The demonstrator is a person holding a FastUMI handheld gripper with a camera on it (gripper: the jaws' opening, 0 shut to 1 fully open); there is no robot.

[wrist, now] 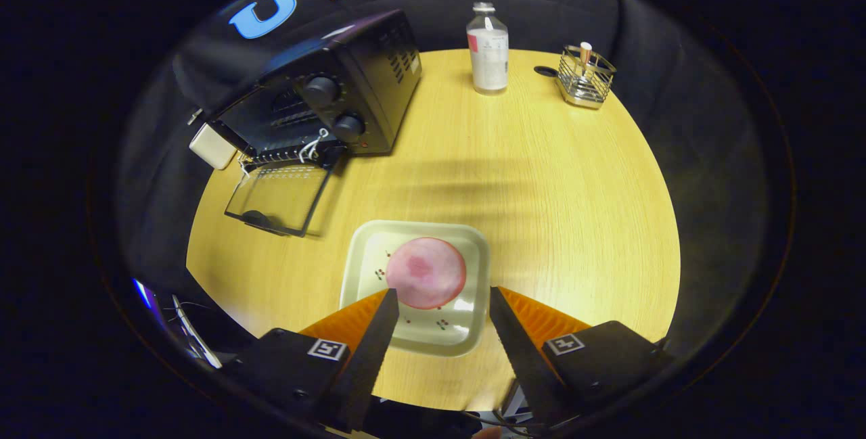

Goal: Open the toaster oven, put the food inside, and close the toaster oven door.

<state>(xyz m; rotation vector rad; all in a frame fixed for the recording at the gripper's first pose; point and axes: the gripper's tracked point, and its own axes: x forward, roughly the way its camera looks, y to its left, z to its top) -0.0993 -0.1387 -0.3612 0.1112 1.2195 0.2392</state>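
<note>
A black toaster oven [325, 90] stands at the far left of the round wooden table, its glass door [279, 197] folded down flat onto the tabletop. A round pink piece of food [425, 272] lies on a pale square plate [369, 256] just ahead of my fingers. My gripper [443, 295] hovers above the plate's near side, open, with the food's near edge showing between the fingertips. Nothing is held.
A clear bottle with a white label [488, 49] stands at the table's far side. To its right sits a small wire basket [586, 76] with a little item in it. Bare tabletop [575, 209] spreads to the right of the plate.
</note>
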